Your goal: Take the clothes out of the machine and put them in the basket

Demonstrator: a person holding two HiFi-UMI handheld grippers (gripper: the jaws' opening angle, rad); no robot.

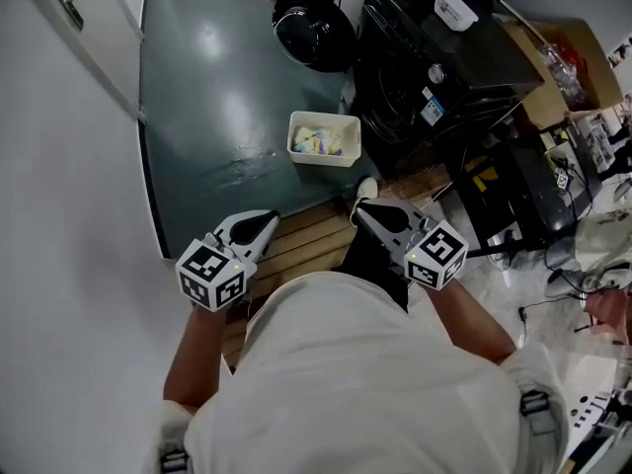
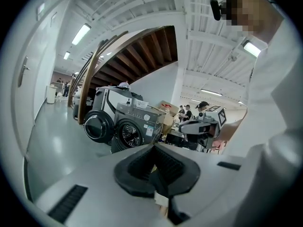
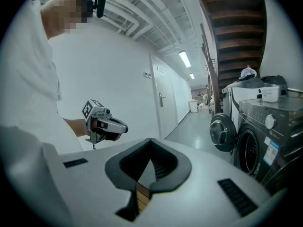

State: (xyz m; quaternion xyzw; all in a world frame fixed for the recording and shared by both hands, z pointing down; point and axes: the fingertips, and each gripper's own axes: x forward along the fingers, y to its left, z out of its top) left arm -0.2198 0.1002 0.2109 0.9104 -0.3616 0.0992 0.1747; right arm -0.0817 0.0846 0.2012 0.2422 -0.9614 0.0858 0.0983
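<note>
A white basket [image 1: 296,146] stands on the dark floor in front of the black washing machine [image 1: 434,77], with pale, colourful clothes [image 1: 321,142] lying in it. The machine's round door [image 1: 311,28] hangs open. Both grippers are held close to the person's body, well short of the basket. My left gripper [image 1: 269,217] has its jaws together and holds nothing. So does my right gripper [image 1: 359,209]. The left gripper view shows the machine [image 2: 137,126] and its door [image 2: 98,125] far ahead. They appear at the right of the right gripper view, machine [image 3: 265,141] and door [image 3: 221,132].
Wooden slats [image 1: 306,240] lie under the grippers. A white wall [image 1: 69,166] runs along the left. A small white tub [image 1: 454,10] sits on top of the machine. A cardboard box [image 1: 563,67], dark equipment and cables crowd the right side.
</note>
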